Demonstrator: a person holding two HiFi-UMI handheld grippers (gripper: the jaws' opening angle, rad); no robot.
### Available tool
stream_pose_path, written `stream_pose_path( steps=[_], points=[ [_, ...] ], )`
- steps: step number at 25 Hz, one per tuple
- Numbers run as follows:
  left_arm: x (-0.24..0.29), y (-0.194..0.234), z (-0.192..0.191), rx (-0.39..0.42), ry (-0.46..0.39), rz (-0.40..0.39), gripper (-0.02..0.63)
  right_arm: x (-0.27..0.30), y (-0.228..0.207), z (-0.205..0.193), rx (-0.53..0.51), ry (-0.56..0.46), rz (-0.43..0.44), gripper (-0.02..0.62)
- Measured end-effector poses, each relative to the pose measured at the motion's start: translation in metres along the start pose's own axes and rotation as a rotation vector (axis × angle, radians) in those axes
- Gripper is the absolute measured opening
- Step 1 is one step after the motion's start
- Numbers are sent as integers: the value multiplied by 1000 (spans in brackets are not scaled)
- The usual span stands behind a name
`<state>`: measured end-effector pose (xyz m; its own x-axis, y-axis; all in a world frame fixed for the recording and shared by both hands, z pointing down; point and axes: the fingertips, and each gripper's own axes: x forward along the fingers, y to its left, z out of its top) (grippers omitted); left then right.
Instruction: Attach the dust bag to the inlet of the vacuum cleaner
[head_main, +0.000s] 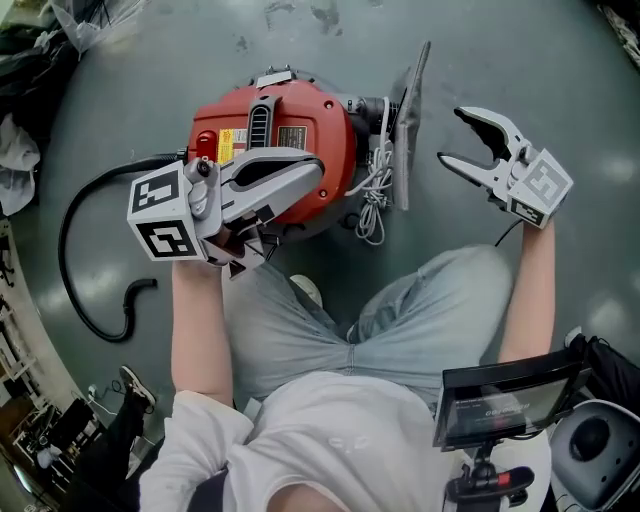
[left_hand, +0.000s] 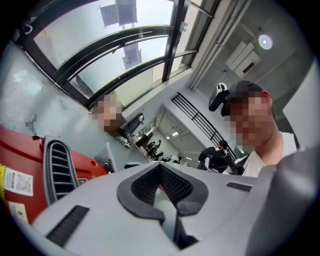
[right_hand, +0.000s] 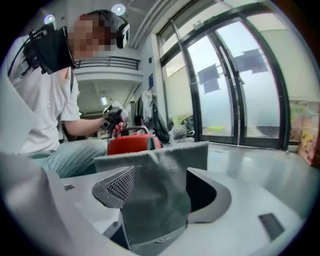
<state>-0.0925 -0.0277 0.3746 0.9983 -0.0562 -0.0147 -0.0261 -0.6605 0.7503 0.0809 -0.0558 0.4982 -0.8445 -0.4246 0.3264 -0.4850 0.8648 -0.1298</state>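
A glossy grey-green concrete floor (head_main: 560, 90) is carrying everything. A red round vacuum cleaner (head_main: 300, 125) is sitting on it at the upper centre of the head view. Just right of it a flat grey felt dust bag (head_main: 406, 140) is standing on edge, with a bundle of white cord (head_main: 372, 195) lying at its foot. A black ribbed hose (head_main: 68, 260) is curving across the floor on the left, its free end lying at mid left. A black shoe (head_main: 137, 387) is resting at lower left, and crumpled white cloth (head_main: 18, 160) is lying at the left edge.
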Motion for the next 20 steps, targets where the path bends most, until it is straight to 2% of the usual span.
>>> stream_pose_path(
  steps=[3, 5, 7, 10, 12, 14, 15, 16, 18, 20],
  points=[
    [0, -1, 7, 92, -64, 82, 6, -47, 3, 42, 129, -192, -159, 334],
    [1, -6, 8, 159, -107, 145, 6, -68, 17, 69, 182, -291, -216, 334],
    [6, -10, 8, 212, -140, 210, 6, -78, 30, 88, 202, -344, -255, 334],
    [17, -9, 11, 361, -145, 337, 6, -70, 40, 106, 180, -366, -296, 333],
    [25, -9, 13, 487, -104, 416, 6, -60, 46, 116, 171, -345, -330, 333],
    [28, -17, 13, 589, -65, 463, 6, -61, 59, 136, 210, -345, -350, 331],
    [27, -23, 14, 619, -55, 481, 6, -66, 67, 150, 232, -358, -350, 303],
    [24, -29, 16, 628, -51, 498, 6, -74, 75, 165, 251, -373, -351, 256],
    [10, -45, 23, 599, -61, 530, 6, -89, 89, 194, 275, -369, -364, 255],
    [-9, -67, 30, 583, -70, 560, 6, -100, 103, 220, 286, -323, -383, 253]
  ],
)
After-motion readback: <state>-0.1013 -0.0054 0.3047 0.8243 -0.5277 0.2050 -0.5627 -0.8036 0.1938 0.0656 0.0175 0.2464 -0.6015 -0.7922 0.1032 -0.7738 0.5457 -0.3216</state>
